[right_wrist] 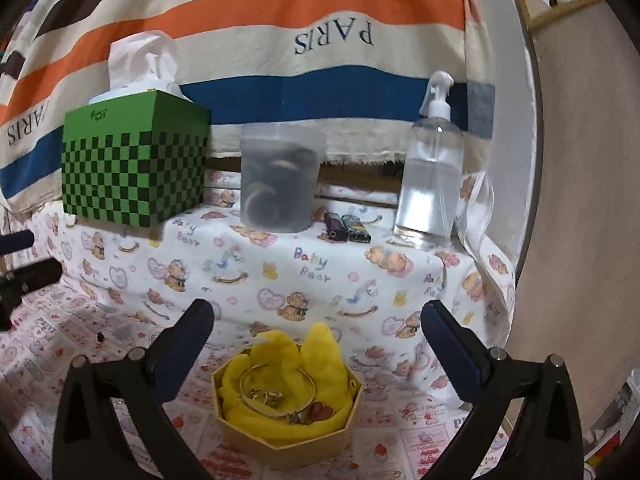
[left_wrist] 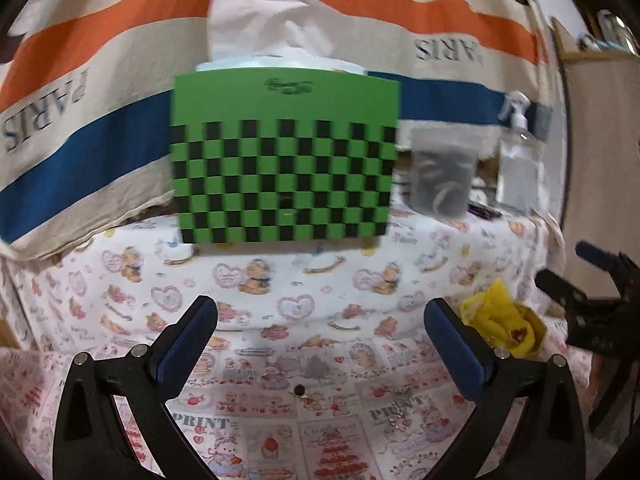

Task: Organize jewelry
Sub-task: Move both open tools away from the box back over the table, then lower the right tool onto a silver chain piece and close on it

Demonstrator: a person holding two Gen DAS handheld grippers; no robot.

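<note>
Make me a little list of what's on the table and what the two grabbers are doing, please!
jewelry box: octagonal, open, lined with yellow cloth
in the box: gold bangle, small trinkets
left gripper: fingers wide open, nothing between them
right gripper: fingers wide open, hovering over the box
tissue box: green checkered, back left
frosted cup: middle back
spray bottle: back right
</note>
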